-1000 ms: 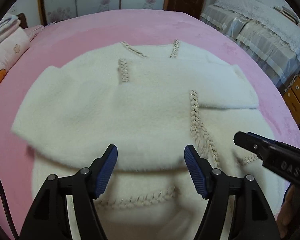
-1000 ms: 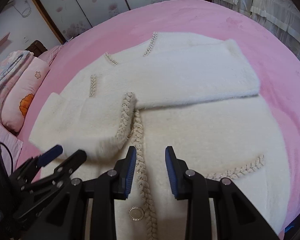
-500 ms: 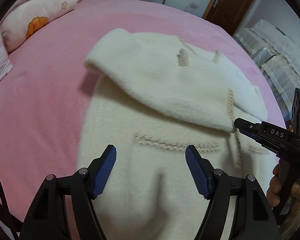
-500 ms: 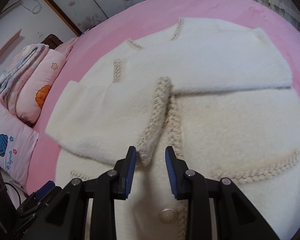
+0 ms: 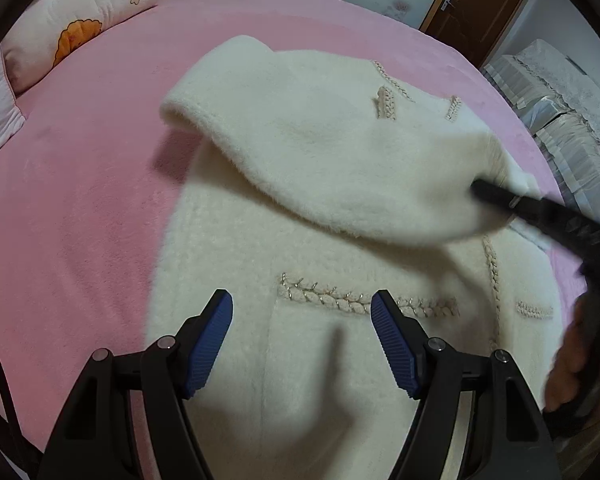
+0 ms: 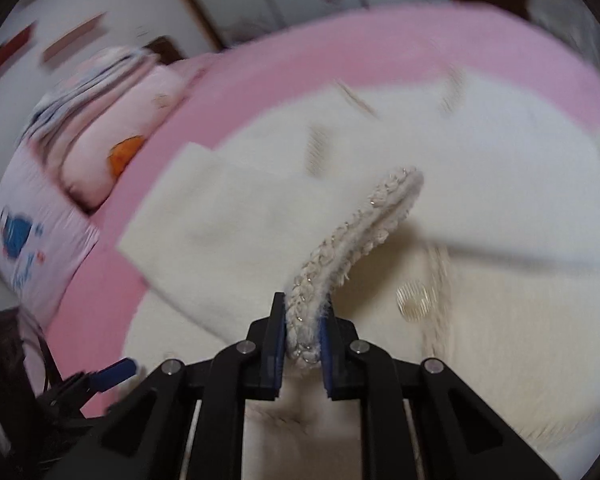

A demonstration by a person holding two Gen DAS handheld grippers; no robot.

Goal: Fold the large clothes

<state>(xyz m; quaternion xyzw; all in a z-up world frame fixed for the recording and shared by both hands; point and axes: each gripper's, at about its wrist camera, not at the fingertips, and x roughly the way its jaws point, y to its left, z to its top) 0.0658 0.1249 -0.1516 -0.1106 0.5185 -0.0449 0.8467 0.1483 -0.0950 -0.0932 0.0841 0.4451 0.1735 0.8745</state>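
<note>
- The cream fleece cardigan [image 5: 340, 208] lies spread on the pink bed [image 5: 80, 208], hem toward the cameras, with 1 sleeve [image 5: 300, 152] folded across the chest.
- Its pile looks thick and plush, so I judge it soft, limp and fairly bulky: it will drape and sag from any 1 held point instead of keeping a line, and thick folds will tend to spring open.
- The braided trim [image 6: 356, 232] along the sleeve cuff is denser than the fleece and gives a firmer, less slippery edge to take; the same braid marks the pocket top [image 5: 364, 300] and the front opening [image 5: 492, 264].
- A large button [image 6: 414, 300] sits by the front opening; best kept out of any pinch.
- The right tool [image 6: 303, 336] is pinching that braided cuff between its blue pads [image 6: 327, 344], the cuff rising clear of the body of the garment. The view is motion-blurred.
- The left tool [image 5: 302, 344] is spread wide and holds nothing, hovering over the lower front near the pocket.
- For a garment this wide, I would take 2 well-apart points on a trimmed or hemmed edge, 1 per tool.
- Pillows [image 5: 80, 20] lie at the bed's head, a wooden door [image 5: 484, 4] beyond.
</note>
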